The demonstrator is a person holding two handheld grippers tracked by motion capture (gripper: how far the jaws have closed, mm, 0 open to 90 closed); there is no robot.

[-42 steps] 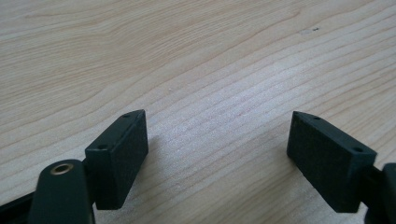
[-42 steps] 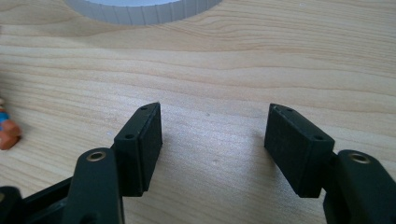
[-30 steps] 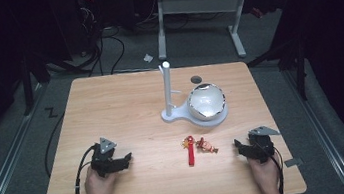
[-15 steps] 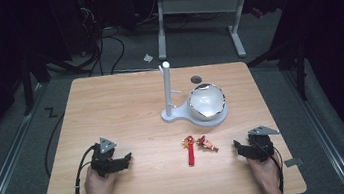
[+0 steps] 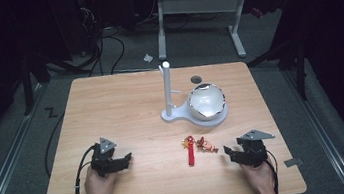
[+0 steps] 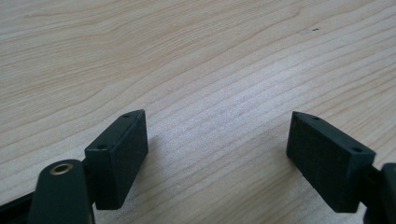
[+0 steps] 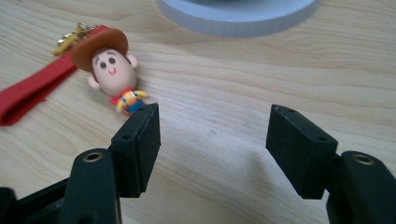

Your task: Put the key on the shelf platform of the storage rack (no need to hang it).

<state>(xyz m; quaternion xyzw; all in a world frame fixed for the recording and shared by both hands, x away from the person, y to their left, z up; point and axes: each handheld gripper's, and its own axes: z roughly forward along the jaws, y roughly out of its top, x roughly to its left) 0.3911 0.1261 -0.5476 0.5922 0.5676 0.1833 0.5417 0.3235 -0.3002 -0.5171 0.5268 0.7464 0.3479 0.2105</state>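
The right claw [image 7: 212, 144] is sitting open and empty just beside the cowboy toy [image 7: 112, 70]. Farther from the toy, the left claw [image 6: 217, 158] is waiting wide open, holding nothing, over the desk [image 5: 111, 110].

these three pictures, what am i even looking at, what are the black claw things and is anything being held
No robot here: a person at a wooden table holds a hand-operated two-jaw gripper in each hand. The high view looks down from above the person's side, with the left gripper and the right gripper near the front edge. The other two pictures come from a small camera riding on each gripper, looking along its own black jaws.

Between the grippers lies a keychain: a small cowboy figure on a red strap. Farther back stands a white stand with an upright post and, on its base, a shiny round ball-like thing.

Nothing is held. Both grippers are open over bare wood; the figure lies just ahead of the right gripper's jaws, to one side, untouched.
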